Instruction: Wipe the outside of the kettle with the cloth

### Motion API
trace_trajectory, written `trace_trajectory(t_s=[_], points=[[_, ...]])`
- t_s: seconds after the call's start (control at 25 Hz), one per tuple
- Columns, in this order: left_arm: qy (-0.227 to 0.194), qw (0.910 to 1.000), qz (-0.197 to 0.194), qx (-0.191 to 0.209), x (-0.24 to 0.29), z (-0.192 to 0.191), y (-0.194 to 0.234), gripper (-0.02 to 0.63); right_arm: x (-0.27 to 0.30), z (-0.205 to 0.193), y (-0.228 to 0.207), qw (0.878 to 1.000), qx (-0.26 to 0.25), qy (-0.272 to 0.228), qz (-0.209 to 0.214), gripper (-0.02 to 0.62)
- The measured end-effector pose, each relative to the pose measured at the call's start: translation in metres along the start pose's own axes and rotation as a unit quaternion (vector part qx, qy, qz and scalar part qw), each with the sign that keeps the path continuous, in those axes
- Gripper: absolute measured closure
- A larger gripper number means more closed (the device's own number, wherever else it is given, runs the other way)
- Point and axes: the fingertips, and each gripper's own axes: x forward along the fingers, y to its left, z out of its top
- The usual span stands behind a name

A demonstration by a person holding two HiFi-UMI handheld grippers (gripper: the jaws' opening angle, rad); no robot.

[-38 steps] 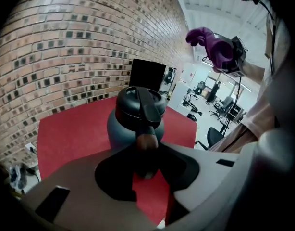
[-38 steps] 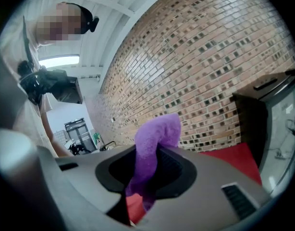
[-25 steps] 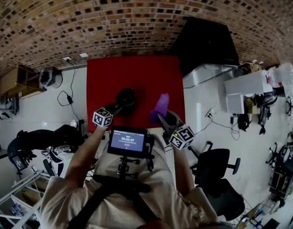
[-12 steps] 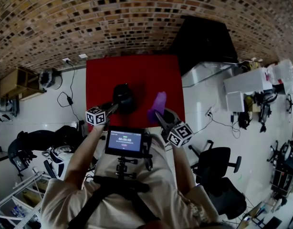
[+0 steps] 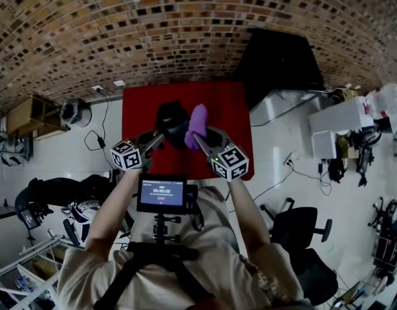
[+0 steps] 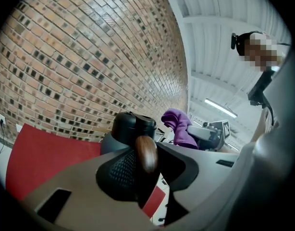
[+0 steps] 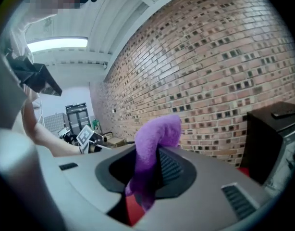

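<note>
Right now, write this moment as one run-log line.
left gripper: shut on kettle handle | right gripper: shut on cloth | cloth beside kettle, contact unclear | over red table

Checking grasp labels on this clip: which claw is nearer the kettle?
Left. The left claw is shut on the kettle's wooden handle. The right claw, gripping the purple cloth, is just right of the kettle in the head view.

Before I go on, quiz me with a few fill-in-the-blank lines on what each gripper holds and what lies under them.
On the kettle, the left gripper is shut on the ____.
The cloth clamped in the right gripper is ____ in colour.
The table has a ____ top.
Missing words: handle; purple; red.
</note>
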Motion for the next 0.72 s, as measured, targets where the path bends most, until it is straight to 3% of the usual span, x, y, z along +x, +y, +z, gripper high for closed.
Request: trace_trajectory(t_s=[0.16,0.32,0.56,0.72], points=[[-0.015,0.9997,-0.009,-0.016,0.007,0.016,-0.021,0.492,0.034,0.018,0.017,0.998,-0.036,0.039,0.027,0.48],[-0.042,0.9984,-0.023,-0.03,0.009,0.029,-0.039,0.492,0.042,0.01,0.021,0.995,-0.065,0.072,0.022,0.48],[-0.041,0.9989,-0.018,0.016,0.007,0.045,-0.052,0.491,0.014,-0.013,-0.008,0.999,0.012,0.053,0.001,0.48],[-0.053,0.9982,-0.024,0.013,0.003,0.056,-0.062,0.491,0.007,-0.044,-0.031,0.996,0.073,0.051,-0.016,0.48]])
